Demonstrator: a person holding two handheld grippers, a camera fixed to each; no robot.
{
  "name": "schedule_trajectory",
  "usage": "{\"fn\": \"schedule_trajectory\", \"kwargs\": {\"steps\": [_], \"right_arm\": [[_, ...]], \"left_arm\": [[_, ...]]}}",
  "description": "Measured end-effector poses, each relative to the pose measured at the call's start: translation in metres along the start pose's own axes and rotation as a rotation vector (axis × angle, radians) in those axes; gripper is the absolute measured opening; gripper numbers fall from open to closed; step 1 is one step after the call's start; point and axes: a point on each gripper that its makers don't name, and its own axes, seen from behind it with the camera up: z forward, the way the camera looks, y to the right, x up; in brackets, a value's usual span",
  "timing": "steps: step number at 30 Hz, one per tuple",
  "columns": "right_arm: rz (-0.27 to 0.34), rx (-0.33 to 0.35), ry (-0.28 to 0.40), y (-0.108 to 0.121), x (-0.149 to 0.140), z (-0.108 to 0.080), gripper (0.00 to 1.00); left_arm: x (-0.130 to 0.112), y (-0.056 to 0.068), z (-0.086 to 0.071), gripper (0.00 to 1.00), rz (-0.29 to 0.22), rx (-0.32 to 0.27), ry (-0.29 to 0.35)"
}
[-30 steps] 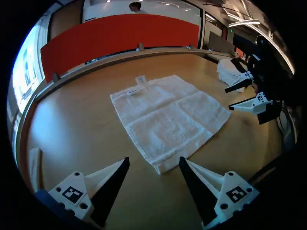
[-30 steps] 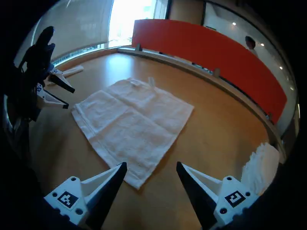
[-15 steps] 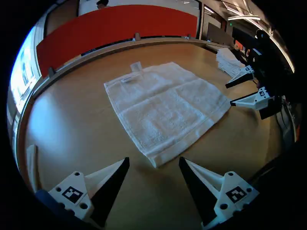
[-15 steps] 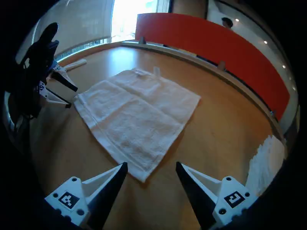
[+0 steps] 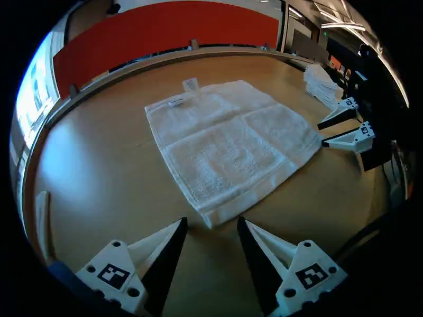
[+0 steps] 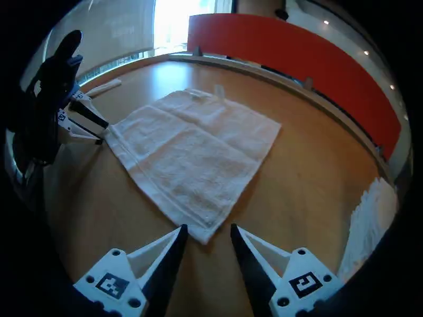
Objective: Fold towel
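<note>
A white towel (image 5: 232, 148) lies spread flat on the wooden table (image 5: 95, 158), with a small label at its far edge. My left gripper (image 5: 211, 224) is open, its jaws narrowed, and the towel's near corner sits right between its tips. In the right gripper view the towel (image 6: 195, 142) shows from the other side. My right gripper (image 6: 208, 230) is open and narrowed too, another towel corner between its tips. Each gripper also appears farther off at a side corner of the towel: the right gripper (image 5: 322, 135), the left gripper (image 6: 104, 133).
A stack of folded white towels (image 5: 320, 84) (image 6: 370, 227) sits near the table's edge by the right gripper. A red partition (image 5: 158, 31) (image 6: 296, 53) runs behind the table's raised rim. A pale folded cloth (image 5: 41, 222) (image 6: 103, 87) lies by the window side.
Both grippers have moved closer to the towel, so a corner now lies between each pair of tips. Both sets of jaws have narrowed.
</note>
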Motion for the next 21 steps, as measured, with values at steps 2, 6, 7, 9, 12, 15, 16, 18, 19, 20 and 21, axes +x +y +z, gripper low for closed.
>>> {"fn": "schedule_trajectory", "kwargs": {"steps": [2, 6, 7, 9, 12, 15, 16, 18, 19, 20, 21], "right_arm": [[0.009, 0.007, -0.003, -0.002, -0.001, 0.001, 0.55], [0.021, 0.011, -0.003, -0.003, -0.003, 0.001, 0.49], [0.020, 0.010, -0.003, -0.003, -0.003, 0.000, 0.49], [0.018, 0.007, -0.002, -0.002, -0.004, 0.000, 0.49], [0.020, 0.008, -0.003, -0.003, -0.005, -0.001, 0.49], [0.023, 0.018, -0.001, -0.005, -0.006, -0.002, 0.42], [0.025, 0.021, 0.000, -0.006, -0.006, -0.002, 0.39], [0.028, 0.028, 0.001, -0.009, -0.006, -0.002, 0.34], [0.029, 0.030, 0.002, -0.009, -0.006, -0.003, 0.31], [0.030, 0.032, 0.002, -0.010, -0.006, -0.003, 0.30], [0.031, 0.033, 0.002, -0.011, -0.007, -0.003, 0.29]], "left_arm": [[0.000, -0.001, 0.000, 0.65, -0.001, 0.002, -0.004], [-0.001, -0.001, 0.000, 0.54, -0.005, 0.005, -0.016], [-0.001, -0.001, 0.000, 0.54, -0.004, 0.006, -0.018], [-0.001, 0.000, -0.001, 0.53, -0.003, 0.007, -0.022], [-0.002, 0.000, -0.001, 0.53, 0.006, 0.010, -0.025], [-0.002, 0.001, -0.001, 0.53, 0.010, 0.012, -0.027], [-0.001, 0.002, -0.001, 0.53, 0.010, 0.011, -0.027], [-0.001, 0.004, -0.002, 0.53, 0.009, 0.007, -0.027], [-0.001, 0.004, -0.002, 0.53, 0.009, 0.005, -0.028], [-0.001, 0.005, -0.002, 0.53, 0.009, 0.002, -0.028], [-0.001, 0.006, -0.002, 0.52, 0.009, 0.000, -0.029]]}}
